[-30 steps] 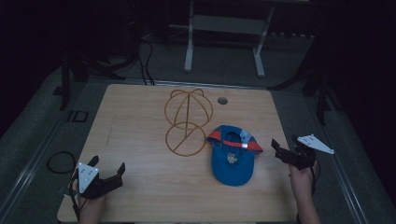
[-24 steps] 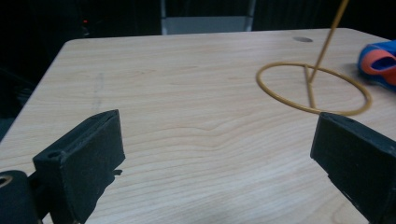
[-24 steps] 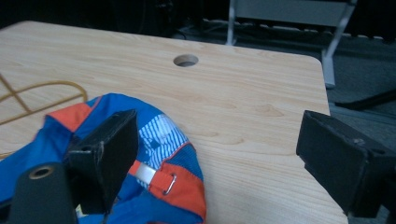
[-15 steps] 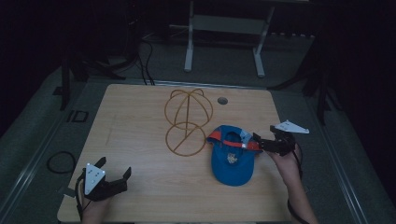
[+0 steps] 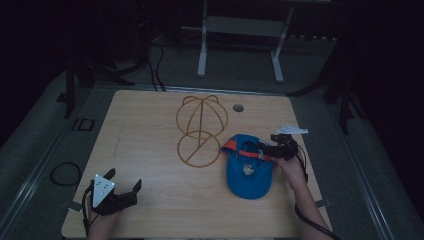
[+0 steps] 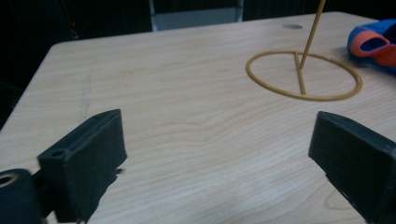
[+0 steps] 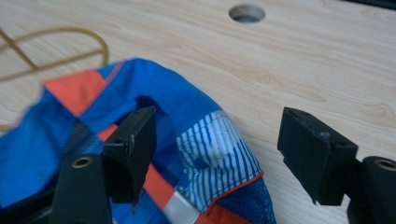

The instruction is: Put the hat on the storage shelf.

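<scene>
A blue cap point(image 5: 247, 170) with orange trim lies on the right half of the wooden table point(image 5: 150, 120), its opening facing up. My right gripper point(image 5: 266, 148) is at the cap's rear edge, and its jaws have just been closing. In the right gripper view the jaws still stand apart: one sits over the inside of the cap point(image 7: 154, 102), the other over bare wood, with the striped rim fabric between them, unpressed. My left gripper point(image 5: 124, 179) rests open near the front left corner with nothing between its jaws. A yellow wire hat stand point(image 5: 200, 130) stands left of the cap.
A round hole point(image 5: 238, 107) is cut into the table behind the cap. A white metal frame point(image 5: 240, 45) stands on the floor beyond the table. A cable loop point(image 5: 62, 172) lies on the floor at the left. The stand's ring base point(image 6: 303, 77) lies ahead of the left gripper.
My right gripper has moved left from the table's right edge onto the cap's rear rim, and its jaws have narrowed. The left gripper has stayed in place.
</scene>
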Demonstrator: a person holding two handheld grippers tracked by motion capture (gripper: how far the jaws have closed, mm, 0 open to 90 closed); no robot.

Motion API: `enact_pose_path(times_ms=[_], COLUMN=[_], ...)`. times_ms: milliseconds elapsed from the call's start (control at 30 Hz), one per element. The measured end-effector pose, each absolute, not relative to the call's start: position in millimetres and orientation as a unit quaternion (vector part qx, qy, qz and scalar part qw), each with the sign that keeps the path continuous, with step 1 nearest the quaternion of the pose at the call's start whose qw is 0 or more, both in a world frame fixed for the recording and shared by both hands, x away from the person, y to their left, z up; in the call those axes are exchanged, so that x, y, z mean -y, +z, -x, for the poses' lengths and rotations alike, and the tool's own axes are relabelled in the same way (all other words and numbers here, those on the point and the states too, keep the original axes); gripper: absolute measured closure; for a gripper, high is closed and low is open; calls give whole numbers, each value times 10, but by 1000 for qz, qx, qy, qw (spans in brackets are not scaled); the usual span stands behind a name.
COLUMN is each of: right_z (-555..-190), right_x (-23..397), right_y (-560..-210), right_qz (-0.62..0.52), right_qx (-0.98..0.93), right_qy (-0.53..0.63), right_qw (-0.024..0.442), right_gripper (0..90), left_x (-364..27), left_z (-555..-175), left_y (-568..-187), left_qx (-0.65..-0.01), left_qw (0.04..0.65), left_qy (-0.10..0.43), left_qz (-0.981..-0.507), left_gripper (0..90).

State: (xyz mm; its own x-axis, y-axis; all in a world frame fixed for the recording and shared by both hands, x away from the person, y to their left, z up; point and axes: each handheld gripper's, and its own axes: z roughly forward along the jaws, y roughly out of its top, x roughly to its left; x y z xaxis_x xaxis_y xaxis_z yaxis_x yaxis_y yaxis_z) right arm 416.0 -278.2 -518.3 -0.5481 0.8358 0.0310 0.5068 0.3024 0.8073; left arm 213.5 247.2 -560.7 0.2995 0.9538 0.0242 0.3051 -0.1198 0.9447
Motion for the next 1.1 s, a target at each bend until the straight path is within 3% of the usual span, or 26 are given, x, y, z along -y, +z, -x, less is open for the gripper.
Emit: enact_pose_path(times_ms=[267, 867, 1100], right_z=[-4312, -4290, -4269], right_x=[2730, 2576, 2607], right_y=[-5409, -5566, -5467], right_qz=[-446, -425, -426], right_qx=[-793, -820, -816], right_qy=[364, 306, 312], right_qw=[201, 230, 235], right_gripper=[337, 817, 864], left_x=[-2468, -2468, -2474], left_z=[-2133, -2133, -2137], left_y=[-5606, -5608, -5610], left_qx=[-477, -476, -480], left_qw=[466, 465, 463], left_qy=[348, 345, 343], left_qz=[-659, -662, -661], left_gripper=[48, 53, 61])
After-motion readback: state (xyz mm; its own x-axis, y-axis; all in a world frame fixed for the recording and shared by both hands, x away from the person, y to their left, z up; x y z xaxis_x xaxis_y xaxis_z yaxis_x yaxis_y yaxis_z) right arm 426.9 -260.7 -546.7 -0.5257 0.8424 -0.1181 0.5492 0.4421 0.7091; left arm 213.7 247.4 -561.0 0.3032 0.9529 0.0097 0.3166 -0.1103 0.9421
